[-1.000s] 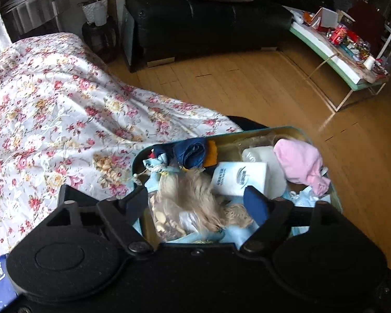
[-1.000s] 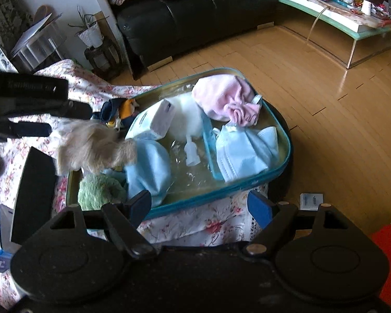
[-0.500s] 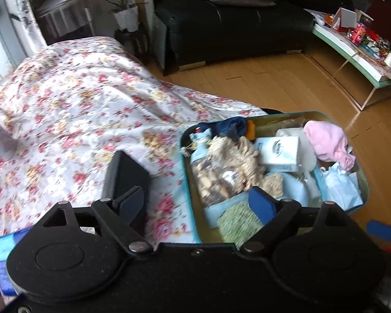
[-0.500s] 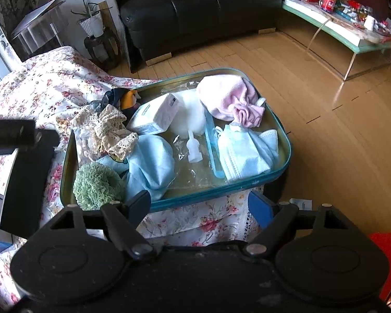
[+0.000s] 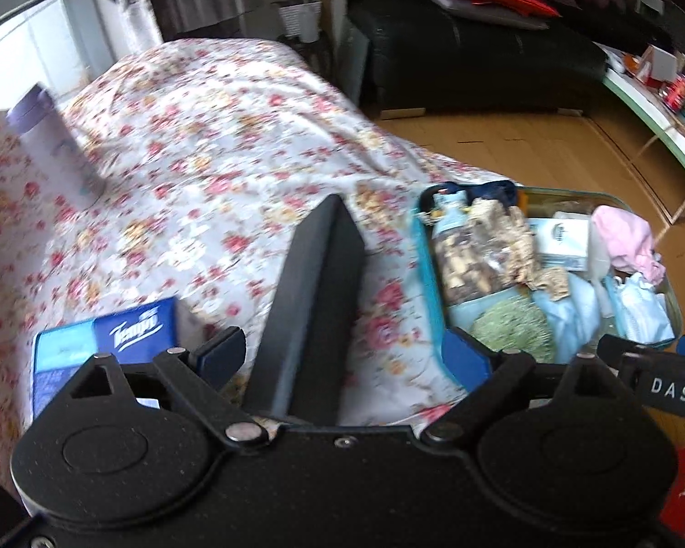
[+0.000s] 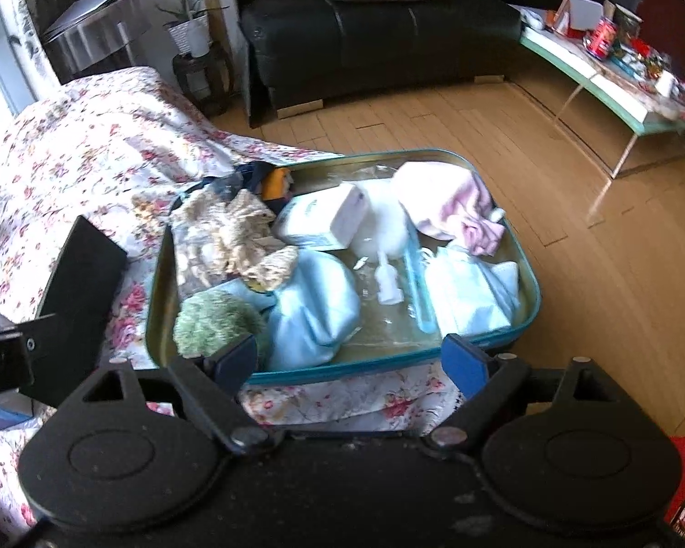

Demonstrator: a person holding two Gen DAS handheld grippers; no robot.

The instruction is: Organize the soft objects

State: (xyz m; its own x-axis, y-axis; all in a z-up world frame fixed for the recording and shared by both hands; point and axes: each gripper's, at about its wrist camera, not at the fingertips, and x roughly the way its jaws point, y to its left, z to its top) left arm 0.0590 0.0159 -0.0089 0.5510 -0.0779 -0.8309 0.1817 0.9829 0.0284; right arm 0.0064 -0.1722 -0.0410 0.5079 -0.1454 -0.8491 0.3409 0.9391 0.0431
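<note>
Left hand-held gripper [image 5: 345, 354]: jaws opening, nothing between the pads; it hangs over the floral bedspread [image 5: 196, 150].
Right hand-held gripper [image 6: 349, 363]: jaws opening, empty, just short of the tray's near rim.
Tray [image 6: 532, 274]: teal-rimmed, on the bed's edge.
Soft objects: green fluffy ball [image 6: 214, 322], blue cloth [image 6: 315, 306], lace piece [image 6: 233, 237], pink cloth [image 6: 447, 205], all in the tray.
Hard to make out: black flat object [image 5: 310, 310], cut off below; bedspread blurred.
</note>
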